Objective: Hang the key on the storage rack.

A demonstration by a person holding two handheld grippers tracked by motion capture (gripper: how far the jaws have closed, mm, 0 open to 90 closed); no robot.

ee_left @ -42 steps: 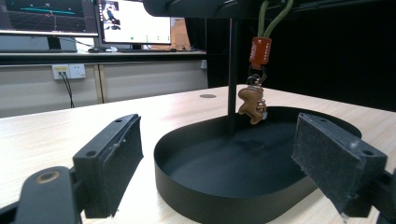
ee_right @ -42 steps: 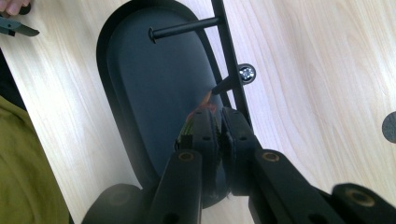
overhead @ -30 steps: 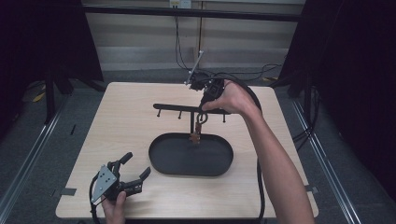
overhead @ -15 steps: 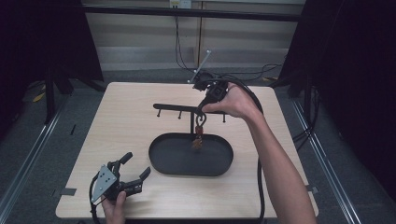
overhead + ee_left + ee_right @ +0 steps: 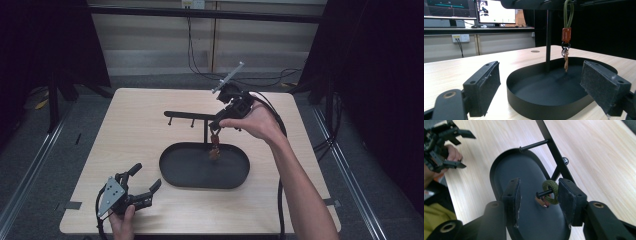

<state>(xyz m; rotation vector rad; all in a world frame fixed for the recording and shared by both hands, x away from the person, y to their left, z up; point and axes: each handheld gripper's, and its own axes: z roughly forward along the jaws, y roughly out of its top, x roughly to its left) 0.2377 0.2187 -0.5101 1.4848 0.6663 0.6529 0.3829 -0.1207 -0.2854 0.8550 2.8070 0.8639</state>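
A green cord loop [image 5: 550, 191] is hanging on a peg [image 5: 544, 193] of the black rack [image 5: 192, 117], over the far side of the black tray [image 5: 172, 172]. An orange tag [image 5: 566, 34] and a key ring [image 5: 564, 49] are dangling under it. The right gripper [image 5: 539, 191] is sitting around the loop with its jaws apart, not squeezing it. The left gripper [image 5: 144, 186] is resting wide open at the near left of the table [image 5: 130, 130], holding nothing.

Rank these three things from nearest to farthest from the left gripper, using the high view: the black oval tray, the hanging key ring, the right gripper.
Measured from the left gripper:
1. Black oval tray, just to its right on the table.
2. Key ring, hanging above the tray's far part.
3. Right gripper, up at the rack's bar, toward the table's far side.
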